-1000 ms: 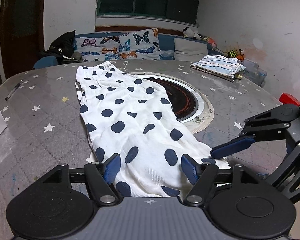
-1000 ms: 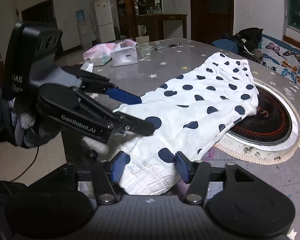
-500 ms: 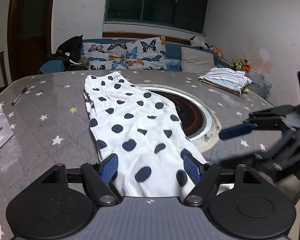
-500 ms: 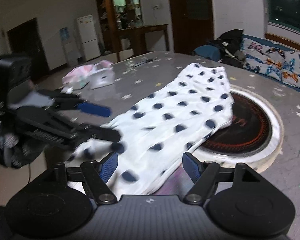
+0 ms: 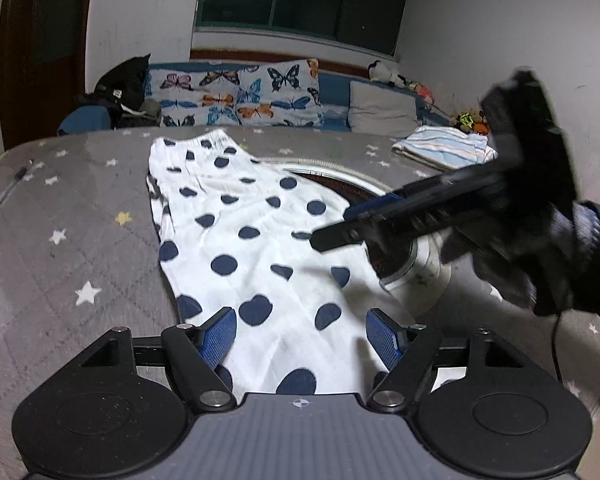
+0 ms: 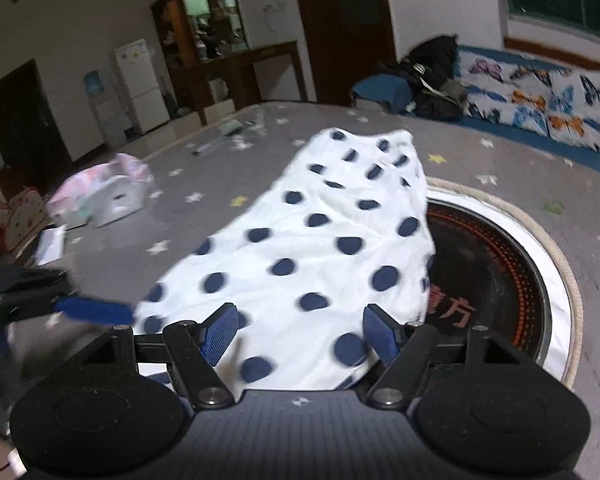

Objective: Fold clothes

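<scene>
A white garment with dark blue dots lies stretched out flat on the grey star-patterned table. Its right edge overlaps a round black hotplate. My left gripper hovers open over the garment's near end, nothing between its blue pads. My right gripper is open too, above the near right part of the garment. In the left wrist view the right gripper reaches in blurred from the right, held by a gloved hand. A blue finger of the left gripper shows at the left.
A folded striped garment sits at the table's far right. A pen lies far left. Pink and white packs stand on the table's left side. A sofa with butterfly cushions runs behind the table.
Both grippers have lifted away from the garment's near hem. The right gripper has swung up and in over the cloth. The garment stays flat on the table.
</scene>
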